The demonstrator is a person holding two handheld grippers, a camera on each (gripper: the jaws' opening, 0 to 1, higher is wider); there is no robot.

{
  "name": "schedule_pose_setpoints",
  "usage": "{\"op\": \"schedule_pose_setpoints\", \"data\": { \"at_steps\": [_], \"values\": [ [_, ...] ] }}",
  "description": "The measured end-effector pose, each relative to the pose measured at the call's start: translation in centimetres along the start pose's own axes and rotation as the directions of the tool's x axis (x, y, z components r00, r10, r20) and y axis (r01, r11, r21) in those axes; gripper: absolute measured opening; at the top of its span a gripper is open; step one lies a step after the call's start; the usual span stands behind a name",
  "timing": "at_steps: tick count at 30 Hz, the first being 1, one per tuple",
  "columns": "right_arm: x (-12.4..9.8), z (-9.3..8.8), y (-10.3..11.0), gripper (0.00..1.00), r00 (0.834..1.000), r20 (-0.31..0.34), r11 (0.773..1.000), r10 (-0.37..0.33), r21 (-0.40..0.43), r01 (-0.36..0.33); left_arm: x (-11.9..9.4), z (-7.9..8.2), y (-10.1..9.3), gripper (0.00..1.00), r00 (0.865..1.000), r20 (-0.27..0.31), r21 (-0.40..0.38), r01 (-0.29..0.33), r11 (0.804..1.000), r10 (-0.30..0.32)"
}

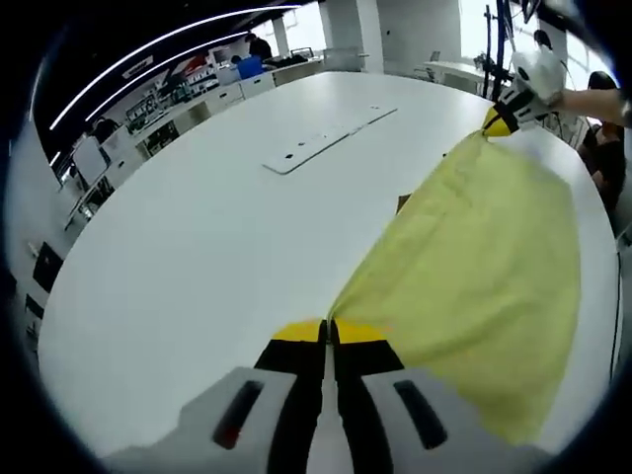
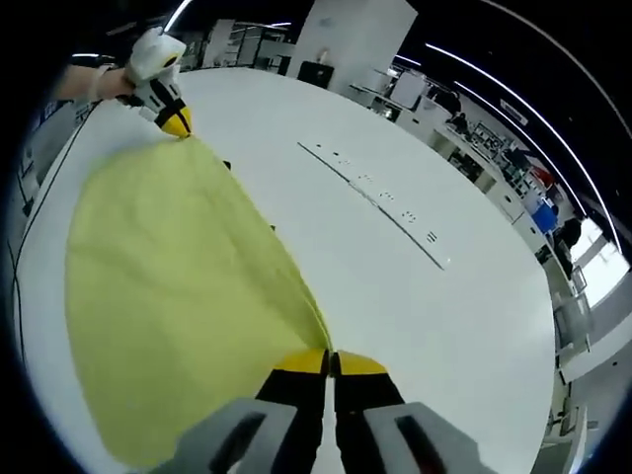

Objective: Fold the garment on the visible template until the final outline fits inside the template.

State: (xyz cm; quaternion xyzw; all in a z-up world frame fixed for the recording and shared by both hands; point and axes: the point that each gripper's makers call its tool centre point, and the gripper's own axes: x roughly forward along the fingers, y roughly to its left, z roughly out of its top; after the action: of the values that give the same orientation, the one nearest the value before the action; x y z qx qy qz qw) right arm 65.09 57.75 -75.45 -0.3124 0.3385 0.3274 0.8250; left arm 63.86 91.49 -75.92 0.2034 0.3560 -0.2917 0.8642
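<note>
Both tools, left tool (image 1: 329, 334) and right tool (image 2: 331, 363), are clamped on opposite corners of the yellow garment (image 1: 484, 257), stretched above the white tabletop (image 1: 197, 257) near its edge; folding seems barely begun.

One yellow garment (image 1: 484, 247) out there, stretched between two grippers: the left gripper (image 1: 330, 332) pinching one corner, the right gripper (image 2: 332, 362) clamped on the other, jaws closed on the cloth. That's two grippers, one cloth. One big white table (image 1: 188, 247) under it all. One long white strip (image 2: 380, 197) lying flat on the tabletop, dotted with small dark marks too small to count. One dark bit (image 2: 226, 165) peeking out at the garment's edge, too little of it to say what.
</note>
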Motion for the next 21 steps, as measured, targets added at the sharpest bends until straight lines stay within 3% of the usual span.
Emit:
{"op": "schedule_pose_setpoints", "data": {
  "at_steps": [1,4,8,11,15,16,17,18,21],
  "values": [
    [-0.1,0.1,0.0,0.00,1.000,0.008,1.000,0.003,0.015,-0.003,-0.1,0.1,0.1,0.00,1.000,0.009,0.000,-0.004,1.000,0.004],
    [-0.4,0.4,0.0,0.19,0.999,0.042,0.997,0.013,0.074,-0.016,-0.3,0.3,0.0,0.05,0.999,0.045,-0.036,0.015,0.999,-0.014],
    [-0.8,0.8,0.0,0.31,0.996,0.083,0.992,0.032,0.122,-0.042,-0.6,0.5,-0.2,0.37,0.996,0.082,0.002,0.030,1.000,-0.030],
    [-1.1,1.2,0.2,0.45,0.991,0.124,0.982,0.057,0.175,-0.078,-1.1,1.2,-0.8,0.46,0.989,0.132,0.000,0.075,0.997,-0.074],
    [-1.7,1.6,0.9,0.63,0.978,0.180,0.964,0.104,0.224,-0.144,-2.1,2.2,-2.2,0.59,0.958,0.220,-0.055,0.201,0.978,-0.185],
    [-1.9,1.7,1.1,0.68,0.975,0.191,0.961,0.114,0.228,-0.157,-2.5,2.6,-2.6,0.61,0.942,0.255,-0.071,0.245,0.967,-0.220],
    [-2.1,1.8,1.5,0.71,0.968,0.210,0.954,0.136,0.236,-0.185,-2.6,2.7,-2.7,0.64,0.939,0.259,-0.076,0.255,0.964,-0.228],
    [-2.3,2.0,1.8,0.75,0.963,0.223,0.949,0.151,0.239,-0.204,-3.1,3.0,-3.5,0.68,0.917,0.282,-0.074,0.314,0.946,-0.283],
    [-3.0,2.1,2.4,0.87,0.953,0.245,0.942,0.176,0.239,-0.236,-4.1,3.4,-4.3,0.79,0.889,0.312,-0.073,0.374,0.924,-0.335]
  ]
}}
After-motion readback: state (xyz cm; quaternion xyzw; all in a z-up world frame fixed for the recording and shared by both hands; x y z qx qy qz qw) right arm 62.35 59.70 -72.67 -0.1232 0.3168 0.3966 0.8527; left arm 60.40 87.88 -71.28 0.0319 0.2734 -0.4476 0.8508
